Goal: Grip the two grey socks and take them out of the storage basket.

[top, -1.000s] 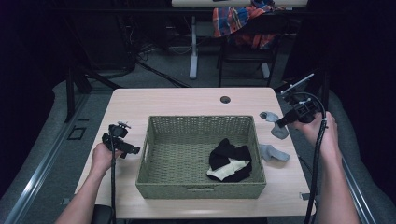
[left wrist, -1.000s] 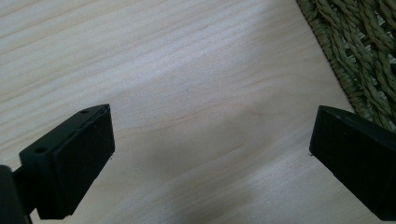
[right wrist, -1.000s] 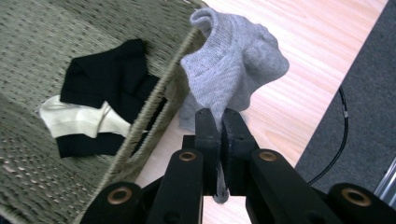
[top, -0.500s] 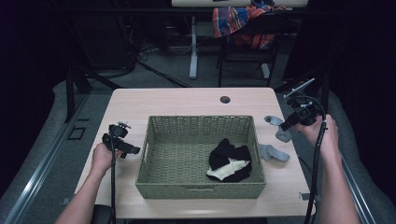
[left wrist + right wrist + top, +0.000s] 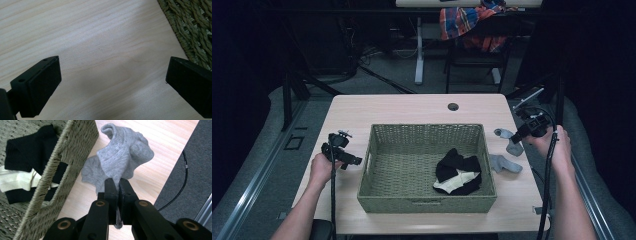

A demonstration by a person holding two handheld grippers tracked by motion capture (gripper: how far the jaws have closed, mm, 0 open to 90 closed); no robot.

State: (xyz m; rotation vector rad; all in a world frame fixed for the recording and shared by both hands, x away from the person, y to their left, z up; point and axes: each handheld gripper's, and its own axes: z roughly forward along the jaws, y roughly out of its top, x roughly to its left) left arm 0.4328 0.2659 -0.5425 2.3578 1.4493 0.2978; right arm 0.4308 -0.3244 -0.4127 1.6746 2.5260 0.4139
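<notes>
The right gripper (image 5: 518,136) has come a little lower and closer to the person than half a second ago, and the grey sock (image 5: 513,145) pinched in it hangs just beside the right wall of the basket (image 5: 427,204), at the right middle of the high view. In the right gripper view the jaws are squeezed tight on a fold of that sock (image 5: 124,160), which dangles above the table (image 5: 165,152). The second grey sock (image 5: 505,163) has stayed flat on the tabletop, just below the lifted one and close against the basket. The left gripper (image 5: 343,156) has not moved: it sits at the left middle of the frame beside the basket, and its own view shows the jaws spread wide over bare wood (image 5: 105,60), holding nothing.

Count: two grey socks, one lifted and one lying. One woven basket. Inside it, at lower right, a heap of black socks (image 5: 457,167) with one cream sock (image 5: 454,182); how many black ones I cannot tell. Two grippers.
</notes>
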